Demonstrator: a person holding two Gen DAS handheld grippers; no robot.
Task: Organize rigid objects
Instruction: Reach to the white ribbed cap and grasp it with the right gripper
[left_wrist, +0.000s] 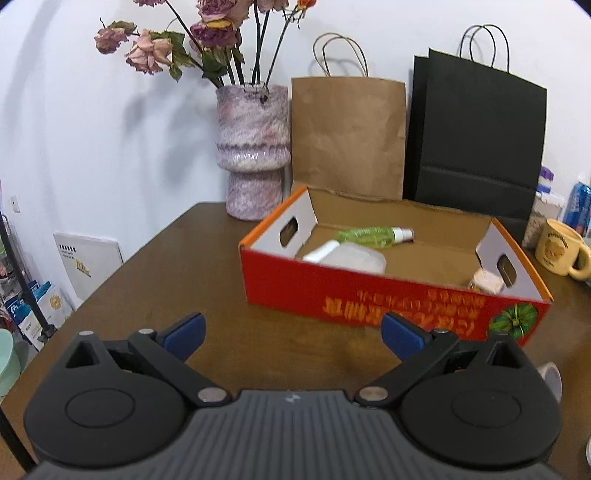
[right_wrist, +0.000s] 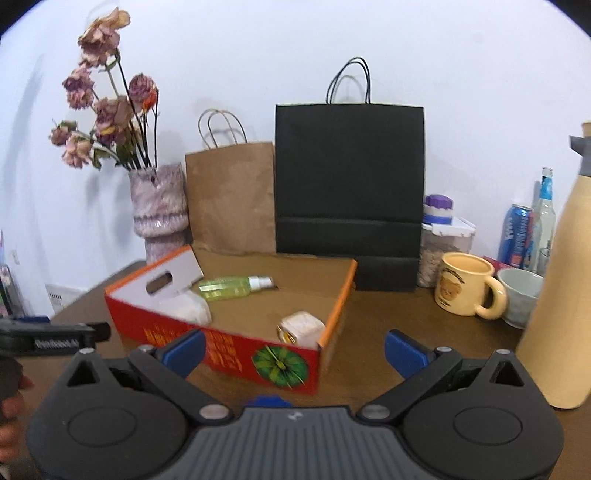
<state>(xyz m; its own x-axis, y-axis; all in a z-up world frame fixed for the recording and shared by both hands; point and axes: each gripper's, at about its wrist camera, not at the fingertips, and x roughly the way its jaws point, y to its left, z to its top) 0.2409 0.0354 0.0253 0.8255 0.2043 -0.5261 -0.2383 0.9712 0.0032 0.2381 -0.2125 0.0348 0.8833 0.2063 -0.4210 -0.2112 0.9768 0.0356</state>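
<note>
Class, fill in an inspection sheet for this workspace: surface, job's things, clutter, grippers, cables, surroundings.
Surface: brown wooden table, bare in front of both grippers.
Job's things: red cardboard box, open; inside lie a green spray bottle, a white bottle and a small white roll.
Clutter: yellow mug, pale cup, tan flask, blue can, vase of dried flowers, brown paper bag, black paper bag.
Grippers: left gripper and right gripper both open, holding nothing.
Cables: nothing seen.
Surroundings: white wall.
</note>
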